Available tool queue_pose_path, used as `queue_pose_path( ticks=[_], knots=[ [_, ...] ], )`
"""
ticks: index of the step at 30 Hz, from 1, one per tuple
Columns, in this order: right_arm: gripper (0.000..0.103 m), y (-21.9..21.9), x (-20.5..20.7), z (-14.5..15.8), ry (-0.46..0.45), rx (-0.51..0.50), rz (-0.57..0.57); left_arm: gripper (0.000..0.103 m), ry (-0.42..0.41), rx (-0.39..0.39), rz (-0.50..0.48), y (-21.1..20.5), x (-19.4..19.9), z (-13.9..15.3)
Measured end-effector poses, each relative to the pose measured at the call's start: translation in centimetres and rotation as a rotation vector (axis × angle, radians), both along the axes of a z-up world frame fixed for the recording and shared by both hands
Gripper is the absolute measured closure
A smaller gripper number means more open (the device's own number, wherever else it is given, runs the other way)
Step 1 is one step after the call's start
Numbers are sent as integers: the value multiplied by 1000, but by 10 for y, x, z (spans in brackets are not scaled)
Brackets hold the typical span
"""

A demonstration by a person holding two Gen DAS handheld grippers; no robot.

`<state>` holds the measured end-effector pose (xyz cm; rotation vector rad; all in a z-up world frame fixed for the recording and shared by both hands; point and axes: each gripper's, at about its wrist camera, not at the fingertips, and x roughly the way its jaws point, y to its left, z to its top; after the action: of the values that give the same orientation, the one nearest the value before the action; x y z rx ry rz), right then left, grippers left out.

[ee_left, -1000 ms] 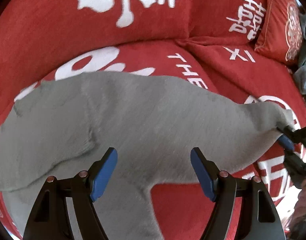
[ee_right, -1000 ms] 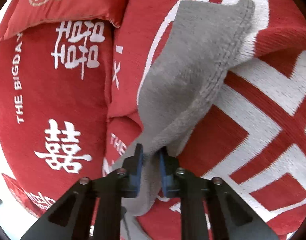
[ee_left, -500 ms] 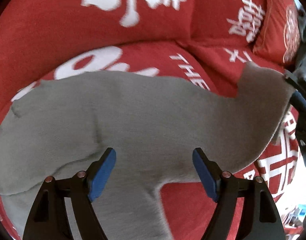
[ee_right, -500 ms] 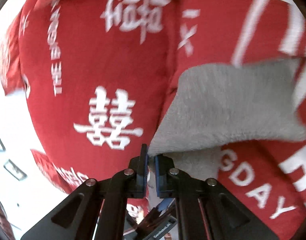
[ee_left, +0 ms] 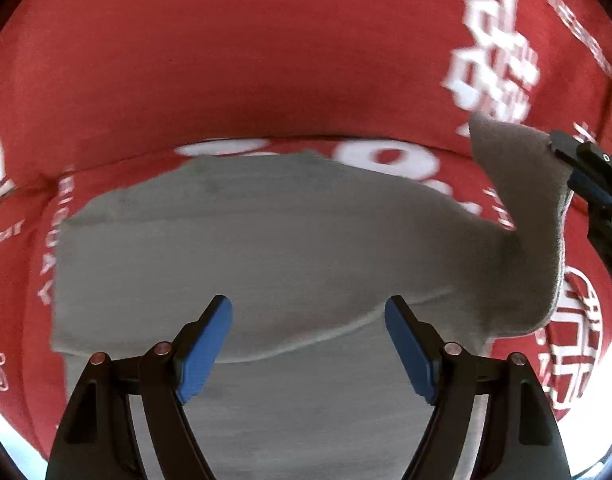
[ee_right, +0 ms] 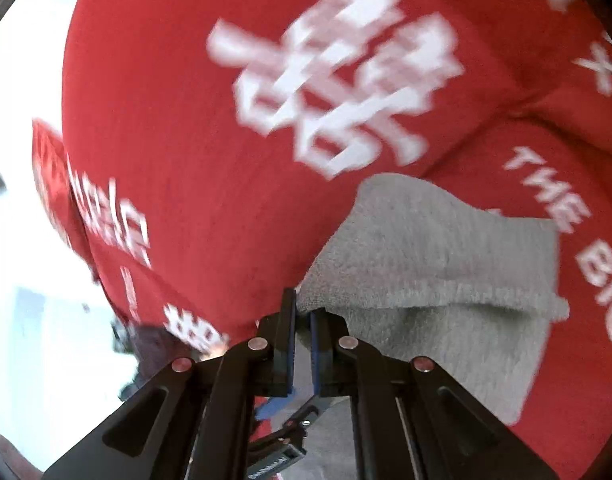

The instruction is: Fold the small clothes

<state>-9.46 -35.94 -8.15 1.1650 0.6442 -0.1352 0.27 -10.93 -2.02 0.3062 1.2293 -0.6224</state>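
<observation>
A small grey fleece garment (ee_left: 266, 240) lies spread on a red sofa seat. My left gripper (ee_left: 307, 336) is open and empty, hovering just above the garment's near part. My right gripper (ee_right: 302, 320) is shut on one end of the garment (ee_right: 425, 264) and holds it lifted and folded over the rest. In the left wrist view the right gripper (ee_left: 589, 178) shows at the right edge with the raised grey flap (ee_left: 521, 184) hanging from it.
The red sofa cover (ee_left: 266, 60) with white characters and lettering fills the background, with the backrest (ee_right: 226, 100) rising behind the seat. A bright pale floor area (ee_right: 34, 320) shows past the sofa's left edge in the right wrist view.
My right gripper has lifted the garment's end from the seat and carried it up and over toward the middle. The left gripper stayed open and shifted a little over the cloth.
</observation>
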Motion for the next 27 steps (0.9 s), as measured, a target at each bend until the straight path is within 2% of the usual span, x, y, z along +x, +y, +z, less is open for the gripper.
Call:
queue_pose_path(
  ticks=[4,8,11,14,15,17,19,20,26,27],
  knots=[
    [97,52,62,-5,69,-108,177,23,-15,37,67,43,30,-8],
    [97,103,106,-32,176,-186,334,23,-16,68,123,76,51,-19],
    [97,130,122,-60,271,-208,409,23,-9,89,145,94,60,-29],
    [93,141,121,-84,362,-181,417,23,9,96,164,110,66,-36],
    [93,140,119,-88,385,-161,401,23,14,97,169,113,66,-37],
    [82,136,111,-90,396,-109,343,23,21,98,173,118,65,-38],
    [63,125,95,-90,375,-26,251,23,28,96,174,122,63,-37],
    [59,118,85,-91,359,27,185,23,31,95,173,122,60,-35],
    [58,82,34,-105,269,305,-202,23,39,83,173,123,59,-31],
    [67,79,31,-108,263,329,-232,23,41,83,174,123,59,-31]
  ],
)
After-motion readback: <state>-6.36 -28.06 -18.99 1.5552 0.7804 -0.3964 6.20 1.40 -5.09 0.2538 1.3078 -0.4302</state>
